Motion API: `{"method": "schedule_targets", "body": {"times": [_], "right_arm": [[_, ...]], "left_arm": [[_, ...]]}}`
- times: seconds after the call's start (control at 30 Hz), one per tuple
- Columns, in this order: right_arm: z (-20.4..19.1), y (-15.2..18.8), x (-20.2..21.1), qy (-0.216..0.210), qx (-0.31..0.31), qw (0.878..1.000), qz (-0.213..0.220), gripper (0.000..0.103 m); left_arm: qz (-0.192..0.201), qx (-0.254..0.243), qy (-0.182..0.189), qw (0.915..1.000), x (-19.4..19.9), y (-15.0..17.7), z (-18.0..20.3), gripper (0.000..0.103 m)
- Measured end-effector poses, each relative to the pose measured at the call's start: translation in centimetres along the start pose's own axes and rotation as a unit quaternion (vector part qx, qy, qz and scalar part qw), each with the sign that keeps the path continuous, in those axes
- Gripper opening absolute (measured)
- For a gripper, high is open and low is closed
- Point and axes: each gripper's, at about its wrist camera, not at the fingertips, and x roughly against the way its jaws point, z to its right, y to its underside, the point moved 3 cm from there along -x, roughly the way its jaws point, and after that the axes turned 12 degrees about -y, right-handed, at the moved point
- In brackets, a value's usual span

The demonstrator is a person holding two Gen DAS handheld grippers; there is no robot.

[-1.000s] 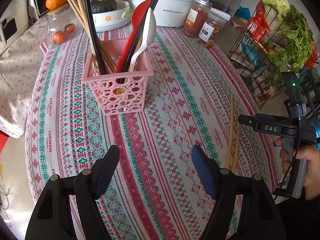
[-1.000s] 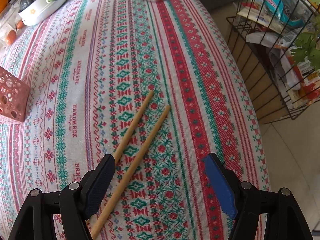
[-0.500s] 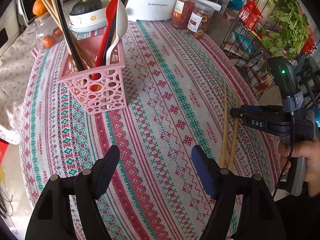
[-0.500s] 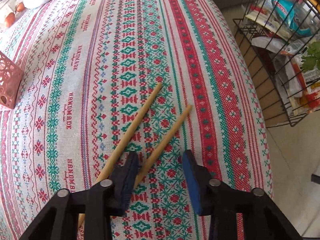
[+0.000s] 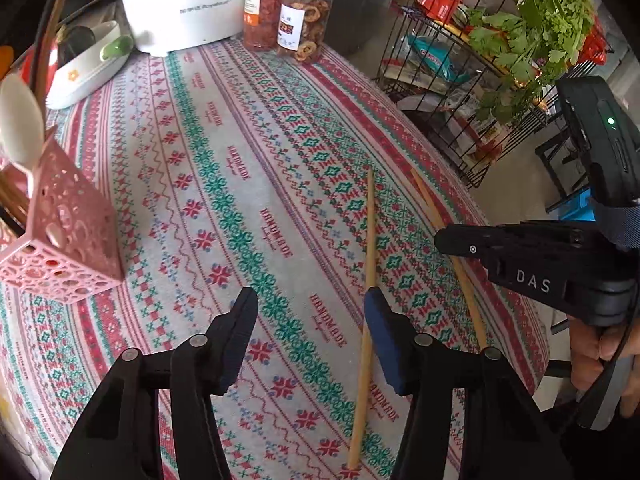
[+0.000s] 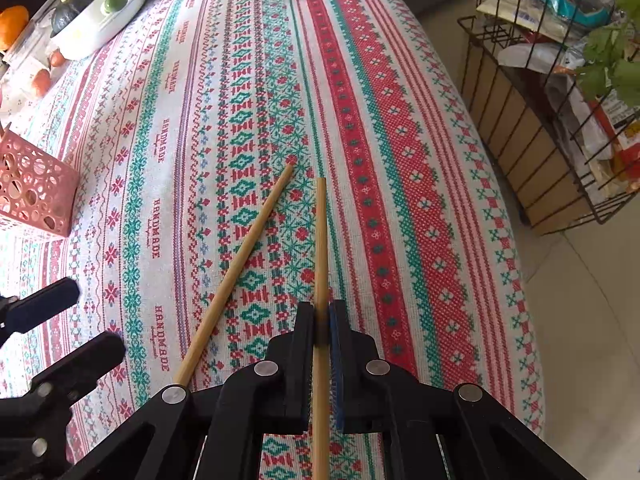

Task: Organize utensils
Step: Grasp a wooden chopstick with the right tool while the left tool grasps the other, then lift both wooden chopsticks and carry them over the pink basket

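Note:
Two wooden chopsticks lie on the patterned tablecloth. My right gripper (image 6: 321,312) is shut on the right chopstick (image 6: 320,240), which runs forward between its pads; this gripper also shows in the left wrist view (image 5: 440,240). The other chopstick (image 6: 240,256) lies loose just to its left, also seen in the left wrist view (image 5: 370,248). My left gripper (image 5: 310,308) is open and empty, its right finger beside that loose chopstick. The pink utensil basket (image 5: 60,236) stands at the left with a white spoon (image 5: 20,120) and more utensils in it.
A white pot (image 5: 180,0), two jars (image 5: 304,20) and a white dish with squash (image 5: 88,60) stand at the table's far side. A black wire rack (image 6: 560,120) with greens and packets stands off the table's right edge. Oranges (image 6: 12,24) sit at far left.
My right gripper has closed onto the right chopstick. My left gripper has swung right, away from the basket, toward the loose chopstick.

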Motion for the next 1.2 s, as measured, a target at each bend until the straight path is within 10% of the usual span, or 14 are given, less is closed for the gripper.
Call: {"method": "schedule_targets", "body": {"times": [0.17,0.53,1.2], "right_arm": [[1.0,0.1,1.4,-0.01,-0.015,1.0,0.013,0.006],[1.8,0.0,1.8,-0.014,-0.029,0.999,0.017,0.006],[-6.4,-0.5,2.5,-0.037,0.049,0.997,0.054,0.006]], "left_arm": [[-0.013,-0.009,0.029,0.9995,-2.5,-1.8,2.7,0.021],[-0.021,-0.013,0.002,0.9997,-4.5,-3.3,5.3,0.007],[0.105,0.012,-0.05,0.9931,6.8,0.5,-3.2,0.006]]}}
